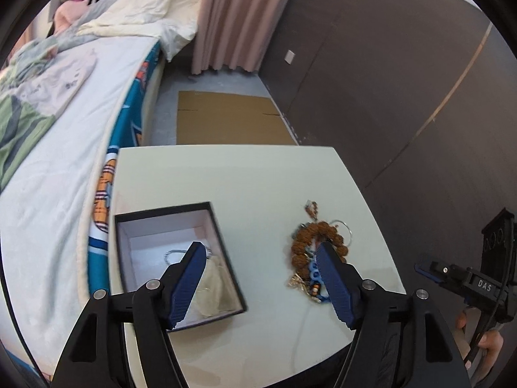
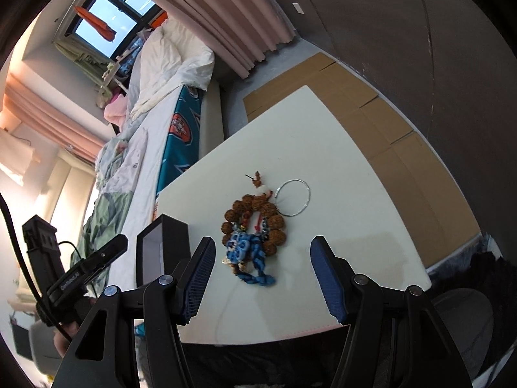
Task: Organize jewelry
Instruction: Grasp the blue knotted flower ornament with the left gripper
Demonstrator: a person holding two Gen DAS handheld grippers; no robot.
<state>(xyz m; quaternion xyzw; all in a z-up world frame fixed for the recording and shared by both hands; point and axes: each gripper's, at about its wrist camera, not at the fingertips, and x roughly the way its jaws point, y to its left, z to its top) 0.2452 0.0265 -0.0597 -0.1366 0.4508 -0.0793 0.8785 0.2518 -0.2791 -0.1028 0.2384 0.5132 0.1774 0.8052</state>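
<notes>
A pile of jewelry lies on the white table (image 1: 242, 187): a brown bead bracelet (image 1: 310, 236) (image 2: 255, 213), a blue knotted cord piece (image 2: 248, 249) (image 1: 315, 271) and a thin silver bangle (image 2: 295, 197) (image 1: 345, 229). An open black box (image 1: 171, 258) with a white lining stands at the table's left; a silver bracelet (image 1: 176, 253) and a sheer pouch (image 1: 213, 284) lie in it. The box also shows in the right wrist view (image 2: 161, 245). My left gripper (image 1: 261, 284) is open and empty, above the table between box and pile. My right gripper (image 2: 261, 278) is open and empty, just short of the pile.
A bed (image 1: 64, 129) with bedding runs along the table's left side. Flat cardboard (image 1: 226, 119) lies on the floor beyond the table. A dark wall (image 1: 404, 80) is on the right, and pink curtains (image 1: 232, 16) hang at the back.
</notes>
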